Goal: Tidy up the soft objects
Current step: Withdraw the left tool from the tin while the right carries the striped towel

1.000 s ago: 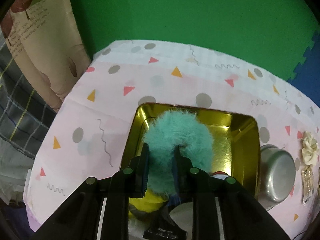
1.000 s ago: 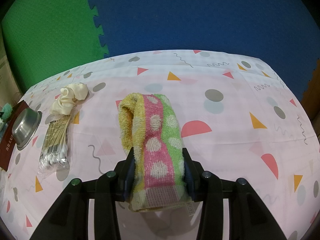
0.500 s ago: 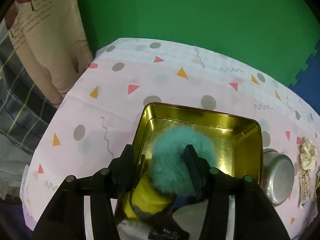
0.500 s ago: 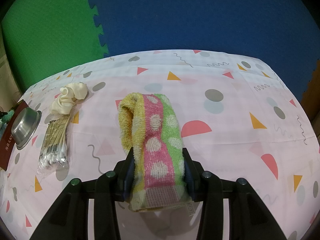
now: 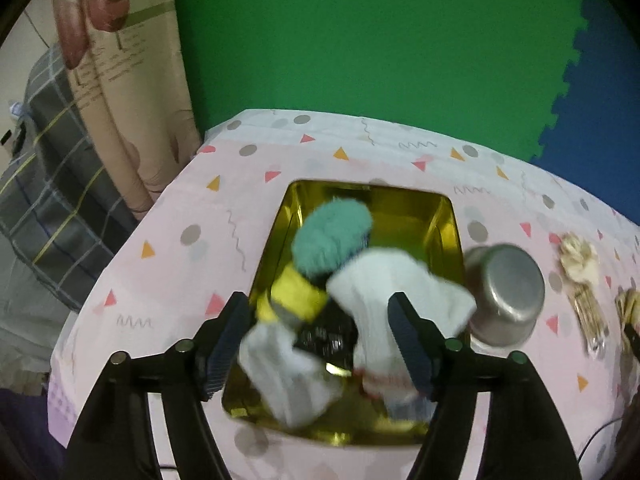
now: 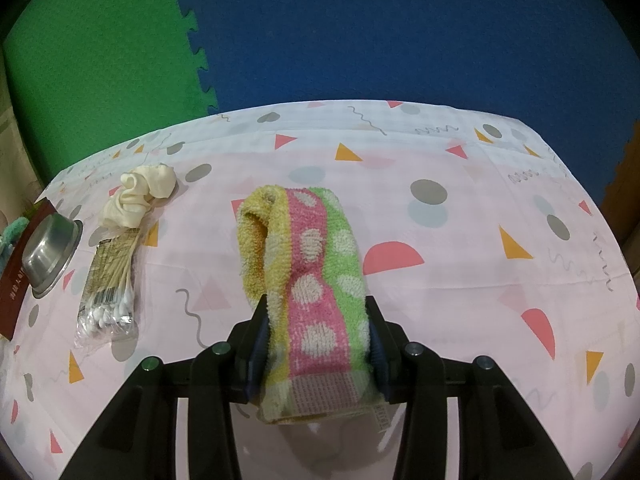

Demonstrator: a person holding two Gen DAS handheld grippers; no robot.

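In the left wrist view my left gripper (image 5: pixel 320 338) is open and empty above a gold tin (image 5: pixel 404 204). In the tin lie a teal fluffy scrunchie (image 5: pixel 330 236), a yellow soft piece (image 5: pixel 296 296), and white cloths (image 5: pixel 384 280). In the right wrist view my right gripper (image 6: pixel 316 344) is shut on a folded towel (image 6: pixel 308 264) striped yellow, pink and green, which lies on the pink tablecloth. A cream scrunchie (image 6: pixel 138 196) lies at the left of that view.
An upturned steel bowl (image 5: pixel 504 292) sits right of the tin; it also shows in the right wrist view (image 6: pixel 48 254). A packet of cotton swabs (image 6: pixel 108 288) lies below the cream scrunchie. Green and blue foam mats stand behind the table. A curtain (image 5: pixel 116 80) hangs at the left.
My left gripper has opened, let go of the teal scrunchie into the tin, and pulled back and up. My right gripper and the towel have not moved.
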